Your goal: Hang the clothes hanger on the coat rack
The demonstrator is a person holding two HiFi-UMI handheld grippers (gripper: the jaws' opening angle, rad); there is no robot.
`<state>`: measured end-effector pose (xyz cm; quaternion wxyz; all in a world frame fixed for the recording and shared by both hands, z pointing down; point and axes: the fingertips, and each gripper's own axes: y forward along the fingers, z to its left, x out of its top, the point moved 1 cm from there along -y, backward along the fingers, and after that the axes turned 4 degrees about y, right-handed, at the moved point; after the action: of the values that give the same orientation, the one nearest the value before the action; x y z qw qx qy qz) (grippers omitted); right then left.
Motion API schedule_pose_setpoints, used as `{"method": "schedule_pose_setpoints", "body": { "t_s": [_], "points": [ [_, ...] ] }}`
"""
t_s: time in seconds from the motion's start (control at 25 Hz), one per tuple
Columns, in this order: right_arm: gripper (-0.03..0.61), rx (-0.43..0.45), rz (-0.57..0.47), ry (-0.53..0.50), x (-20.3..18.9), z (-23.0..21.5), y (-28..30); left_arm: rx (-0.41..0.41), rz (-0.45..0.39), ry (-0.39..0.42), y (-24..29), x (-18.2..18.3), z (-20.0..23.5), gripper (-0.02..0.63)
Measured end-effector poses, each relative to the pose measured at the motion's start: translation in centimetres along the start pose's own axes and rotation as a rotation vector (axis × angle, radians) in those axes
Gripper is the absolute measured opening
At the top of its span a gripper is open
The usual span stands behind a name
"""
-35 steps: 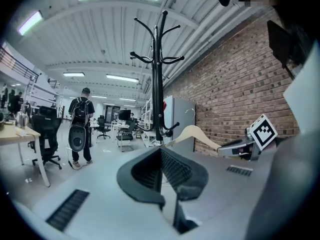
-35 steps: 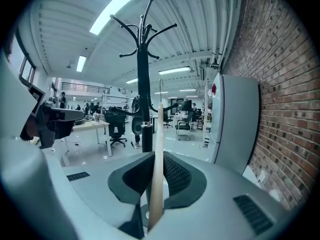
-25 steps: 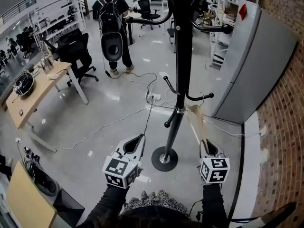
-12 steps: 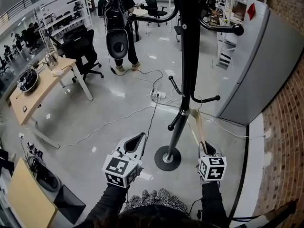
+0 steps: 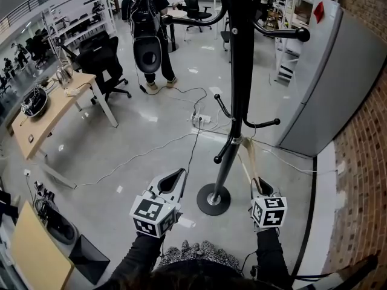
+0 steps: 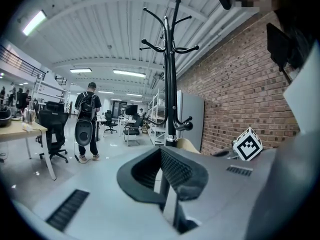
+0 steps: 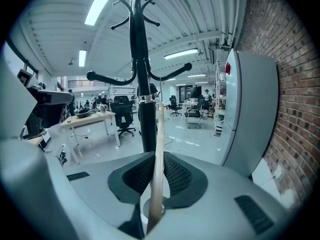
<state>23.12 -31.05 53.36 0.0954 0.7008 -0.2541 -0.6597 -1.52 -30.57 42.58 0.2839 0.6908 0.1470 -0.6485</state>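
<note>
The black coat rack (image 5: 237, 71) rises from a round base (image 5: 213, 199) on the grey floor, with curved hooks low and high on its pole. My right gripper (image 5: 260, 183) is shut on a pale wooden hanger (image 5: 250, 156), which slants up toward the pole's lower hooks. In the right gripper view the hanger (image 7: 159, 134) runs straight up between the jaws (image 7: 157, 160), just right of the pole (image 7: 145, 119). My left gripper (image 5: 180, 174) is left of the base, shut and empty. In the left gripper view its jaws (image 6: 161, 156) face the rack (image 6: 171, 94).
A grey cabinet (image 5: 326, 83) and a brick wall (image 5: 363, 162) stand to the right. A power strip (image 5: 198, 121) and cables lie on the floor behind the rack. Farther back are a person with a backpack (image 5: 145, 29), a wooden desk (image 5: 45, 116) and an office chair (image 5: 100, 59).
Both grippers hold nearly the same places beside the rack. The view has shifted slightly, and the person at the back has stepped a little farther away.
</note>
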Motion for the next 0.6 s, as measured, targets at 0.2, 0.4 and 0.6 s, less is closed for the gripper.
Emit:
{"method": "schedule_pose_setpoints", "body": {
  "t_s": [0.2, 0.4, 0.6],
  "points": [
    [0.061, -0.012, -0.033, -0.023, 1.0, 0.2, -0.7, 0.0, -0.003, -0.002, -0.7, 0.0, -0.1, 0.006],
    [0.062, -0.027, -0.08, -0.042, 2.8, 0.9, -2.1, -0.004, -0.012, 0.004, -1.5, 0.3, -0.1, 0.006],
    [0.061, -0.032, -0.172, -0.06, 6.4, 2.0, -4.7, -0.013, -0.027, 0.007, -2.1, 0.8, -0.3, 0.006]
  ]
}}
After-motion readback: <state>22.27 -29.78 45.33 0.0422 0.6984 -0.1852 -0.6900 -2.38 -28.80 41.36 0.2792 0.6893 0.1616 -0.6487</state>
